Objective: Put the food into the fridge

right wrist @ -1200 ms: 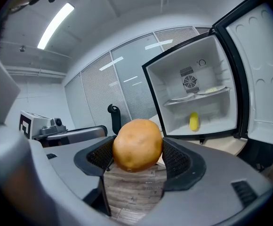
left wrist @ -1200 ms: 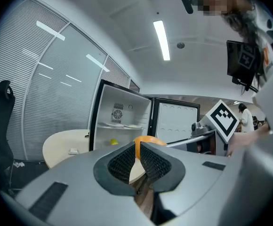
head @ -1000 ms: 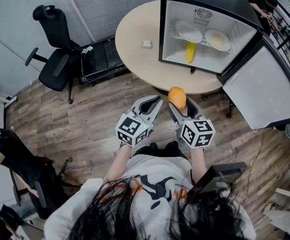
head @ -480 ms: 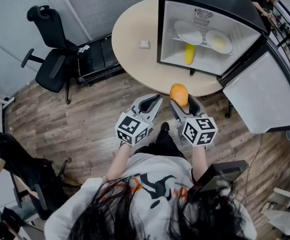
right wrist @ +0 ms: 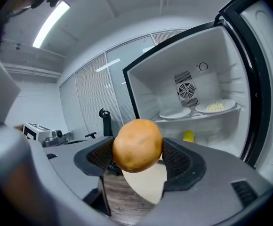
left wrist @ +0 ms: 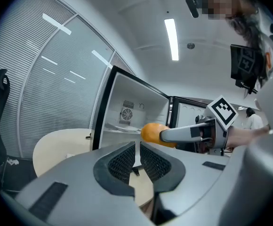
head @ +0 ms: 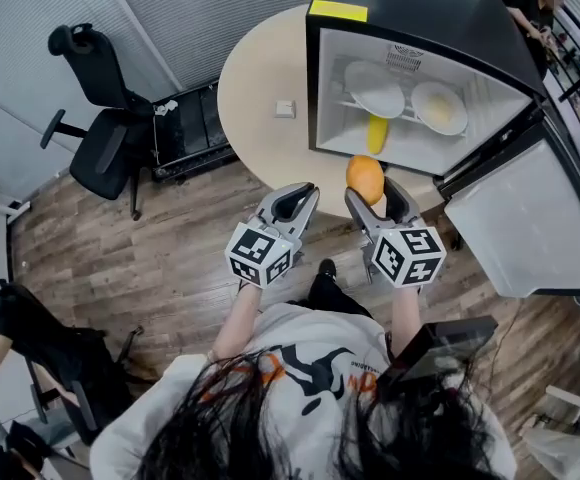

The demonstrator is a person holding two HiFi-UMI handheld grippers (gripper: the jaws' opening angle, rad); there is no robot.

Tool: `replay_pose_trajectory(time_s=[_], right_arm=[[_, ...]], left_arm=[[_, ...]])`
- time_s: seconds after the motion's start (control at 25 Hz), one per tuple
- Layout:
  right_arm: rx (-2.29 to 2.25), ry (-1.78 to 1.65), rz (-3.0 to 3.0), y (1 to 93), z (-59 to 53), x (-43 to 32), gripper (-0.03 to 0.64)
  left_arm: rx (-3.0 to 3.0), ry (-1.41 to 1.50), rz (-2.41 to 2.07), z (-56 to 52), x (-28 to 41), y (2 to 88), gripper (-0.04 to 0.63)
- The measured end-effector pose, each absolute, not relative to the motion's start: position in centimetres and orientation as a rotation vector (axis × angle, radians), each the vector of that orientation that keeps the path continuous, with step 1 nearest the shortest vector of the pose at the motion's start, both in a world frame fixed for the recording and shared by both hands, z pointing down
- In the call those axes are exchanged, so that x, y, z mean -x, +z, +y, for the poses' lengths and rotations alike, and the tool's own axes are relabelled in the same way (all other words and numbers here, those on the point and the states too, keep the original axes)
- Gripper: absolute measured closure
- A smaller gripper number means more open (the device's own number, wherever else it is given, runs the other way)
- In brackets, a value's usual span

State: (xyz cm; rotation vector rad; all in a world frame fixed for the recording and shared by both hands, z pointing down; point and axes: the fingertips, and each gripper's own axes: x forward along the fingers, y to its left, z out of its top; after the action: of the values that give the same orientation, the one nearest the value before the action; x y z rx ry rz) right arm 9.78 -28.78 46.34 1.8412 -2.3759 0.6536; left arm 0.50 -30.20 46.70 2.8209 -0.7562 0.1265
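Observation:
My right gripper (head: 368,184) (right wrist: 137,150) is shut on a round orange-brown potato (head: 366,177) (right wrist: 137,144) (left wrist: 151,132), held just in front of the open black mini fridge (head: 390,28) (right wrist: 174,79) on the round beige table (head: 255,88). Inside the fridge two white plates (head: 375,88) (head: 440,108) rest on the shelf, one with pale food (right wrist: 215,106), and a yellow item (head: 374,134) (right wrist: 188,135) lies below. My left gripper (head: 292,202) (left wrist: 137,160) hangs beside the right one, its jaws nearly together with nothing between them.
The fridge door (head: 515,223) stands swung open to the right. A black office chair (head: 105,133) and a low black unit (head: 195,123) stand left of the table on the wooden floor. A person (head: 20,328) sits at lower left.
Both grippers have moved forward toward the fridge, carrying the potato closer to its opening. The fridge now looks nearer in the head view.

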Motion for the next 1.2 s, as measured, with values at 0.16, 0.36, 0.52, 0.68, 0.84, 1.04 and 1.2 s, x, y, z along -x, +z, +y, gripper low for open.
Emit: replay_pose_trajectory(time_s=[0.16,0.36,0.52,0.68,0.84,1.04,1.2], right_arm=[[-1.860,0.618,-2.375,45.4,-31.8,-12.1,0.290],[-1.870,0.561,-2.370,44.4,-35.2,-14.7,0.290],[-1.881,0.491,-2.353,43.7,-38.0,-16.7,0.290],[-1.894,0.432,-2.333,43.0,-41.2,-18.5,0.290],[-1.856,0.369,-2.309,42.6,-44.6,-19.5,0.290],[-1.763,0.307,-2.259,43.2,-48.0,-19.9,0.290],[-1.694,0.291,-2.220,44.1,-49.6,-19.6,0.290]], left_arm=[[-2.824,0.123,-0.757,-32.6,-2.3,46.5,0.569],[-2.822,0.123,-0.758,-34.8,-4.1,46.5,0.569],[-2.822,0.132,-0.765,-36.3,-5.1,46.9,0.569],[-2.819,0.137,-0.777,-37.8,-5.7,46.9,0.569],[-2.813,0.147,-0.784,-38.6,-6.2,47.0,0.569],[-2.811,0.156,-0.782,-39.6,-6.7,47.3,0.569],[-2.813,0.157,-0.780,-39.9,-6.9,47.2,0.569]])
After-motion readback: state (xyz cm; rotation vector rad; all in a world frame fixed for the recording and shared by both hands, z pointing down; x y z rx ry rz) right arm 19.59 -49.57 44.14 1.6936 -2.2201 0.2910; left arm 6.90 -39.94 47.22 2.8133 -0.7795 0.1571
